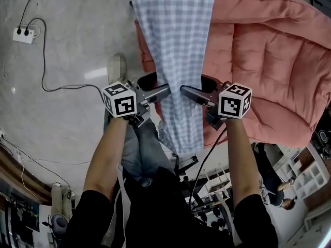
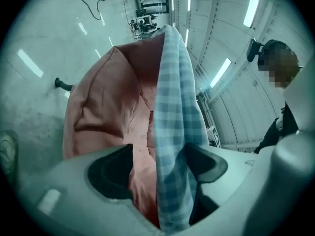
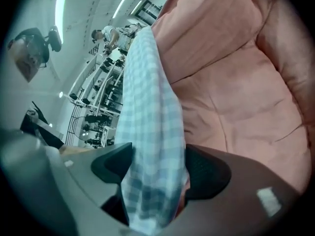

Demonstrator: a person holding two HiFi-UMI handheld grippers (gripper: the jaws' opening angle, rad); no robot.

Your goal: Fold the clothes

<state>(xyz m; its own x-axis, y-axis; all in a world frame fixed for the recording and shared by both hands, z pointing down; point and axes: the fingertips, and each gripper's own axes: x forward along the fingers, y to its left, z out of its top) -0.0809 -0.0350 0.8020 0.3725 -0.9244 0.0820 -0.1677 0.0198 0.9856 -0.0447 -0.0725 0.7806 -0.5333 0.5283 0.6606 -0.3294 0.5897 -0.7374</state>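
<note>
Over the pink quilt (image 1: 269, 61), we have the checked cloth (image 1: 176, 45) running in a long bunched strip. Our left gripper (image 1: 155, 87) and right gripper (image 1: 199, 88) flank it with jaws spread and the fabric loose between them, unpinched. We judge a fold is being prepared; next, both must close on the cloth

The cloth (image 1: 178, 61) is checked blue and white — the cushion (image 1: 269, 61) salmon pink, the floor (image 1: 67, 45) pale grey.

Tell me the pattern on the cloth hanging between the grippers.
The cloth has a light blue and white check, clearest in the head view.
</note>
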